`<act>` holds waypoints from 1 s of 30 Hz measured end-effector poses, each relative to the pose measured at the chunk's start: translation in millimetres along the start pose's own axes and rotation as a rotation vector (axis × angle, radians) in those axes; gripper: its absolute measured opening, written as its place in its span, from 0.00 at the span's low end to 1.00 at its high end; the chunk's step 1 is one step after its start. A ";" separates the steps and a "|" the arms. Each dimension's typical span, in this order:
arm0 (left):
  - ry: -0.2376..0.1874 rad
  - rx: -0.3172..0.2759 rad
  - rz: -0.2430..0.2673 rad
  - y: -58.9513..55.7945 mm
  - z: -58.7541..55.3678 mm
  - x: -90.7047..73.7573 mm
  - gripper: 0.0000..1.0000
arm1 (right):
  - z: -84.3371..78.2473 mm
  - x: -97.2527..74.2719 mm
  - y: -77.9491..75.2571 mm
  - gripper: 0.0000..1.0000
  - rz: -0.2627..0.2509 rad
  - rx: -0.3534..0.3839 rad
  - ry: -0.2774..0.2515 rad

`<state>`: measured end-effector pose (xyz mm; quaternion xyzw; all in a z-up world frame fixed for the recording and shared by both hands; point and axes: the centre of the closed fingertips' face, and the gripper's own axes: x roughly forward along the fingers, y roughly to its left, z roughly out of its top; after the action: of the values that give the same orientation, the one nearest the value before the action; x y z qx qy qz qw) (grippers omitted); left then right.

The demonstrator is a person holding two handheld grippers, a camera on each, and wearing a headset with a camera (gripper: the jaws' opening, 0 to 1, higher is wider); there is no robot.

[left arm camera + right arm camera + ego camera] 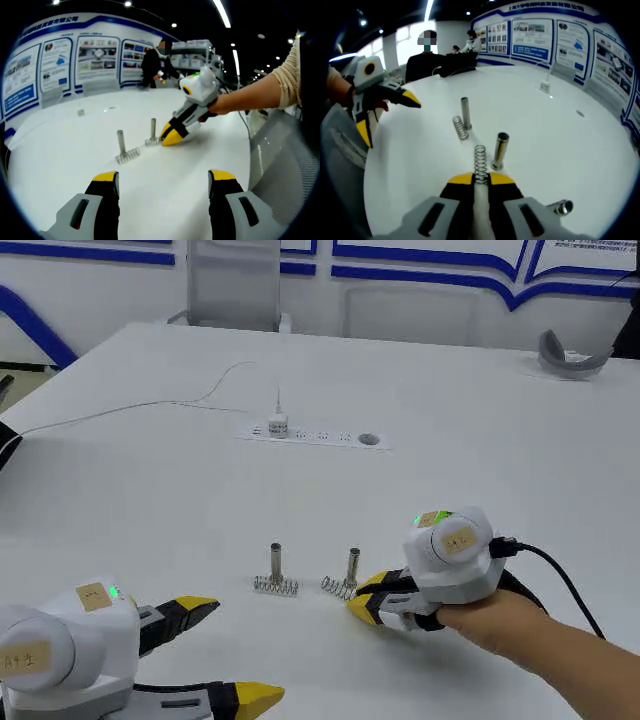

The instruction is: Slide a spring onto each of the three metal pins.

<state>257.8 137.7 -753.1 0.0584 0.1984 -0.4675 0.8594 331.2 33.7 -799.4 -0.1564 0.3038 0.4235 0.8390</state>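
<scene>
two short steel pins stand upright on the white table [120,490]: left pin [275,558] and right pin [353,565], both bare. loose spring [275,586], a thin silver coil, lies flat at the left pin's foot, 6 o'clock side. right tongs [365,600] are pinched tight on the held spring [338,587], at 7 o'clock of the right pin's base. left tongs [235,652] gape wide with nothing between them, at 7 o'clock of the pins. the right gripper view shows a third pin [562,206] lying on its side, 4 o'clock of the tong tips.
</scene>
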 end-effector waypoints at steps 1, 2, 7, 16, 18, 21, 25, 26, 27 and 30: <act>0.001 0.002 -0.003 -0.5 0.4 0.6 0.74 | 1.0 -1.6 2.3 0.12 0.007 -0.001 -0.001; 0.001 0.004 -0.005 -0.6 0.6 1.3 0.74 | 1.3 -2.8 4.8 0.12 0.015 -0.004 0.000; 0.007 0.021 -0.021 -2.4 2.3 6.2 0.73 | 0.1 -10.4 18.2 0.11 0.057 -0.040 0.018; 0.022 0.066 -0.060 -7.4 5.7 17.5 0.66 | 0.5 -28.4 42.4 0.11 0.150 -0.078 0.046; 0.029 0.077 -0.072 -9.9 5.5 20.1 0.64 | 0.6 -32.7 49.6 0.11 0.179 -0.091 0.059; 0.035 0.095 -0.093 -15.6 6.1 23.4 0.61 | 1.8 -37.5 59.7 0.11 0.223 -0.109 0.077; 0.046 0.141 -0.122 -23.1 5.9 28.5 0.57 | 4.6 -40.5 69.8 0.11 0.255 -0.144 0.093; 0.050 0.155 -0.130 -25.5 5.6 29.6 0.57 | 5.5 -40.8 72.2 0.11 0.262 -0.154 0.096; 0.052 0.166 -0.136 -27.2 5.4 30.4 0.55 | 5.7 -41.0 74.2 0.11 0.268 -0.161 0.101; 0.060 0.194 -0.155 -31.9 3.8 32.7 0.52 | 6.1 -41.7 81.8 0.11 0.295 -0.179 0.116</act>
<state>248.3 93.4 -759.9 0.1399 0.1815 -0.5475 0.8048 248.5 59.7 -768.4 -0.2084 0.3326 0.5573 0.7317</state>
